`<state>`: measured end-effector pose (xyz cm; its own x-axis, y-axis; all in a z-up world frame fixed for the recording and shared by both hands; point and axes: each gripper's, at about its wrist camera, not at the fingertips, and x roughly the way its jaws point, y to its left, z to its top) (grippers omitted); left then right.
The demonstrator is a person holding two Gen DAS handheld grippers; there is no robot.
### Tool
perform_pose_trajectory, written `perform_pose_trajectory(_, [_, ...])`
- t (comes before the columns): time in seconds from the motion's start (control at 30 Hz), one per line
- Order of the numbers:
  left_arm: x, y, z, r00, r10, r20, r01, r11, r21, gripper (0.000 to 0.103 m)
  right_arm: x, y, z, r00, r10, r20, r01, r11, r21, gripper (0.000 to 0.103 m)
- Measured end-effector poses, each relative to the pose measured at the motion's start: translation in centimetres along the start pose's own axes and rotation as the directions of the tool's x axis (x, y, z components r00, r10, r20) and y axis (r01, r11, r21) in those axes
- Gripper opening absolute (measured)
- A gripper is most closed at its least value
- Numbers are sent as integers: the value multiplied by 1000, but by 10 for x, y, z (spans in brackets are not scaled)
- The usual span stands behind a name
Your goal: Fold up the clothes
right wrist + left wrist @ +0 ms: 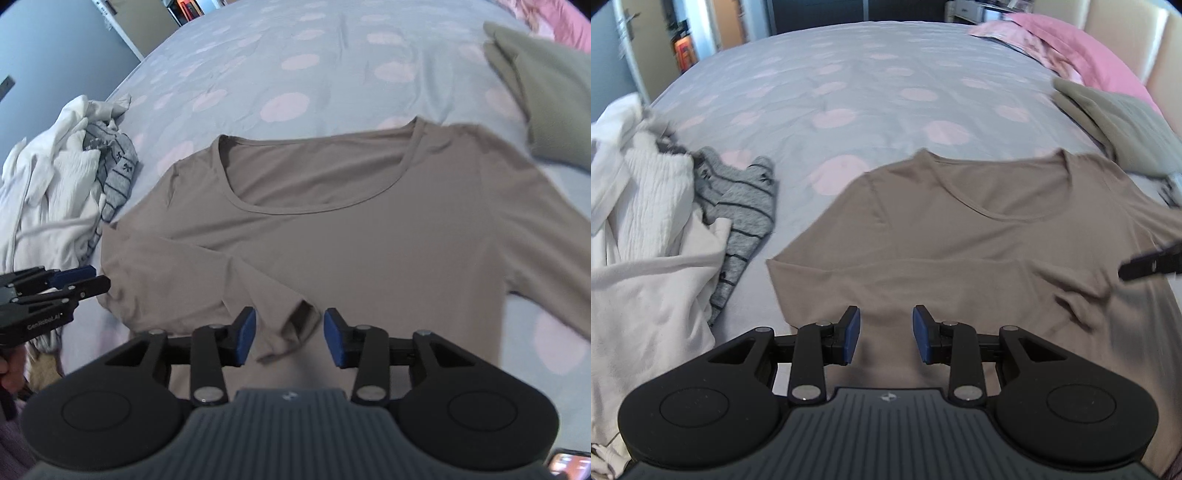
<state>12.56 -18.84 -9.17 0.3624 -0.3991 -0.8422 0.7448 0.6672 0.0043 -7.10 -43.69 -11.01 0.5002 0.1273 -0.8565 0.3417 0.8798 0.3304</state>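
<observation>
A taupe long-sleeved top (960, 236) lies flat on the bed, neckline away from me; it also shows in the right wrist view (351, 236). Its left sleeve is folded across the body, with the cuff (291, 328) lying between the fingers of my right gripper (290, 338), which is open just above it. My left gripper (886, 334) is open and empty over the top's lower left part. The right gripper's tip (1148, 264) shows at the right edge of the left wrist view. The left gripper (85, 278) shows at the left edge of the right wrist view.
A pile of white clothes (639, 221) with a grey striped garment (746, 206) lies left of the top. A folded olive garment (1123, 125) lies at the far right, pink pillows (1071, 44) behind it. The bedcover (849, 92) is grey with pink spots. A phone (569, 463) is at lower right.
</observation>
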Motion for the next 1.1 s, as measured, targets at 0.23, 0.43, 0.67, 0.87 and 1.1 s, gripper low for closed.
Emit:
perform_pose_trajectory(0.23, [13, 24, 11, 1000, 13, 3, -13, 996, -92, 29, 33, -1, 6, 999, -24, -48, 25, 999, 20, 16])
perform_pose_trajectory(0.43, [10, 41, 27, 1000, 22, 20, -19, 988, -151, 29, 9, 7, 15, 1000, -14, 28, 14, 1000, -12, 1])
perform_pose_trajectory(0.67, [6, 48, 45, 999, 27, 44, -21, 990, -142, 29, -53, 2, 37, 988, -29, 150, 35, 999, -39, 1])
perform_pose_trajectory(0.87, [14, 42, 51, 999, 22, 36, -17, 992, -124, 29, -69, -41, 55, 980, -97, 172, 89, 994, 56, 1])
perform_pose_trajectory(1.1, [28, 28, 50, 1000, -7, 8, 7, 996, -85, 29, -68, -99, 70, 963, -220, 154, 193, 966, 171, 1])
